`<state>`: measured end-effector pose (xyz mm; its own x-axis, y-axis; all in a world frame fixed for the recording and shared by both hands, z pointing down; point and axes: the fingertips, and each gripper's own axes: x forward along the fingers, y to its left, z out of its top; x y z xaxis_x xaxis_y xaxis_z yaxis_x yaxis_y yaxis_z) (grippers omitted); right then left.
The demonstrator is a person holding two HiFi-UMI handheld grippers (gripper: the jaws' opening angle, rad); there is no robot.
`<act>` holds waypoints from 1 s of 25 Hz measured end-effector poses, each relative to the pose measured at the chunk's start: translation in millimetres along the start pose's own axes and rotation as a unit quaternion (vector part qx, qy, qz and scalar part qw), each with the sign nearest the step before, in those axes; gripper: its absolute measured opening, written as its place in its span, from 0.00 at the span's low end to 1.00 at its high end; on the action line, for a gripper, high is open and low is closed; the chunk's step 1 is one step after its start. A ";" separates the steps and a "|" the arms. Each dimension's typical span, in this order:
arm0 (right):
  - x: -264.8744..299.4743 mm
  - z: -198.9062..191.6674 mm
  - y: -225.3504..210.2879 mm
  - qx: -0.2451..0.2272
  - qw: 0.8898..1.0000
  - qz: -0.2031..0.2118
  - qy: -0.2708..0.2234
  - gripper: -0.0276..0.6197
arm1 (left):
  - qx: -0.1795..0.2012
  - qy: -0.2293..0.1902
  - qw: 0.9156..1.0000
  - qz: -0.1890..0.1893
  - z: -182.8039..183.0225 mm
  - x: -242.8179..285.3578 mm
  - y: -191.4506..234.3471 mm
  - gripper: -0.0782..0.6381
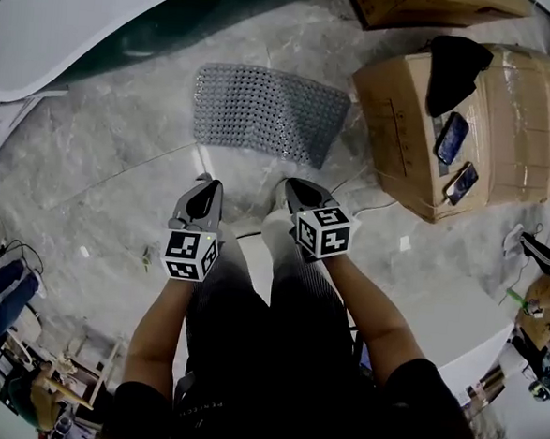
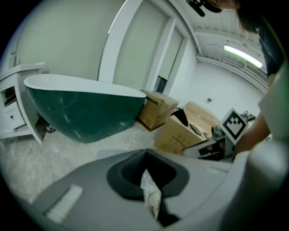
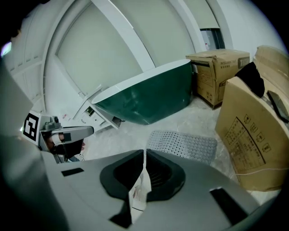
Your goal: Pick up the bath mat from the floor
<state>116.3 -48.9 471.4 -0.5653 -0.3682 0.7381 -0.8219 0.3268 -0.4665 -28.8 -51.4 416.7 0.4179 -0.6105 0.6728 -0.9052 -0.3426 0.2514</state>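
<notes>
Both claws are empty. Left gripper (image 1: pixel 202 183): jaws together, nothing held. Right gripper (image 1: pixel 292 185): jaws closed to a hairline, nothing between them. I hold the 2 side by side, angled down at the floor (image 1: pixel 120 156), which I judge suits taking 1 long edge at 2 points. The bath mat (image 1: pixel 268 112) lies flat ahead of both tips, untouched. Its long axis runs crosswise to my pointing, and its near long edge faces me.

A green bathtub (image 1: pixel 180 36) with a white rim stands on the marble floor (image 1: pixel 109 169). At the right, a large cardboard box (image 1: pixel 517 118) carries a black cloth (image 1: pixel 454 72) and two phones (image 1: pixel 452 137). A second box (image 1: pixel 431 4) sits beyond it.
</notes>
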 end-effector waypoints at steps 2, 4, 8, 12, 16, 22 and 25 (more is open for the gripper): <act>13.8 -3.5 -0.9 0.018 1.000 -0.003 -0.003 0.06 | 0.006 0.013 1.000 -0.010 -11.1 7.8 6.5 0.12; 28.7 -8.1 -2.4 0.044 0.999 -0.008 -0.011 0.07 | 0.020 0.025 0.999 -0.021 -20.8 16.1 14.9 0.12; 60.1 -24.6 0.1 0.119 0.992 -0.016 -0.031 0.10 | 0.039 0.038 0.998 -0.030 -32.5 26.9 42.8 0.12; 88.0 -41.3 4.5 0.179 0.983 -0.015 -0.048 0.12 | 0.054 0.056 0.996 -0.036 -50.2 38.5 66.1 0.12; 110.7 -55.8 2.5 0.234 0.970 -0.017 -0.066 0.14 | 0.067 0.071 0.994 -0.041 -68.8 52.5 81.8 0.12; 142.8 -67.9 -15.0 0.304 0.947 -0.010 -0.099 0.21 | 0.061 0.089 0.994 -0.029 -101.2 74.2 97.3 0.12; 158.6 -79.6 -23.8 0.322 0.942 -0.009 -0.097 0.23 | 0.050 0.095 0.994 -0.022 -115.9 86.2 100.2 0.12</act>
<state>51.7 -45.8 638.4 -0.5018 -0.5419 0.6742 -0.6673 -0.2535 -0.7004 -92.4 -55.6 580.5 0.4266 -0.4509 0.7840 -0.8701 -0.4412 0.2197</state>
